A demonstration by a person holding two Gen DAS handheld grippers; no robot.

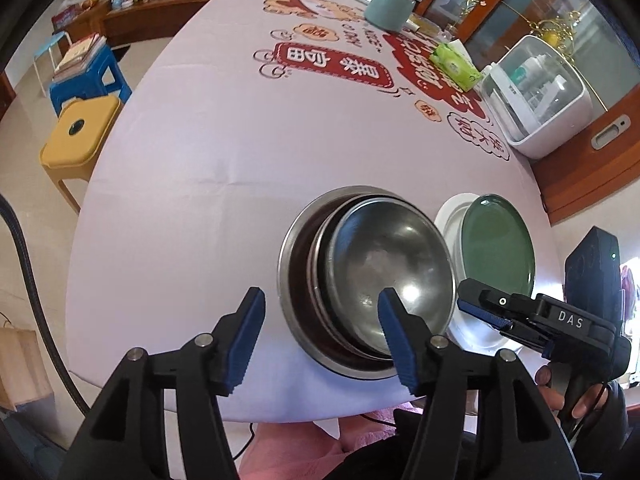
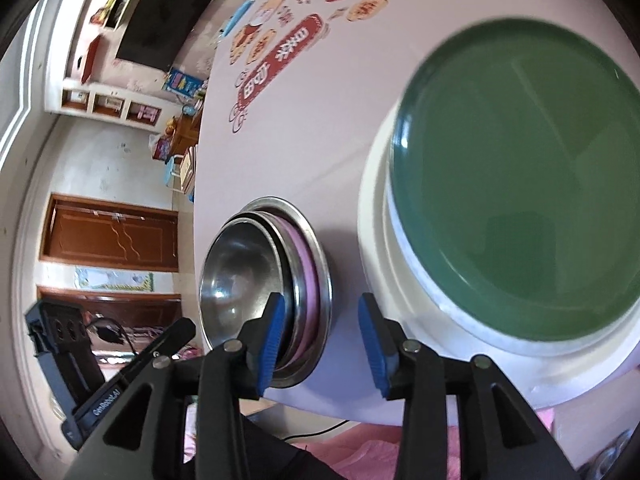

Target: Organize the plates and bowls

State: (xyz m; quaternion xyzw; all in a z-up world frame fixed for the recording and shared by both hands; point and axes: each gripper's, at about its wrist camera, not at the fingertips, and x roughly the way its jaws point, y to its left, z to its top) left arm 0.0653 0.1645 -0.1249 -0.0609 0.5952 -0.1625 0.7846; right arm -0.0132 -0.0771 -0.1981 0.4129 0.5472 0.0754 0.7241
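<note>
1. The left tongs (image 1: 322,336) are seen standing open above the near edge of the tabletop (image 1: 192,168), with nothing gripped; the near rim of the nested steel bowls (image 1: 368,276) lies between the blue pads, which are not pressed on it.
2. The right tongs (image 2: 320,344) are likewise seen open and empty, held over the strip of cloth between the bowls and the plates; the left pad is seen in front of the bowl stack's rim.
3. Three steel bowls are stacked one inside another, the smallest uppermost, near the front edge of the tabletop.
4. Just beside them, to the right, a green plate (image 2: 520,168) is set on a white plate (image 2: 384,240), which is wider and shows around it.
5. Farther back on the printed tablecloth, a green tissue pack (image 1: 456,65), a pale teal jar (image 1: 390,10) and a white lidded appliance (image 1: 536,96) are seen, well apart from the dishes.
6. Beside the tabletop, a yellow stool (image 1: 78,132) and a blue stool (image 1: 90,76) bearing books are placed on the floor.
</note>
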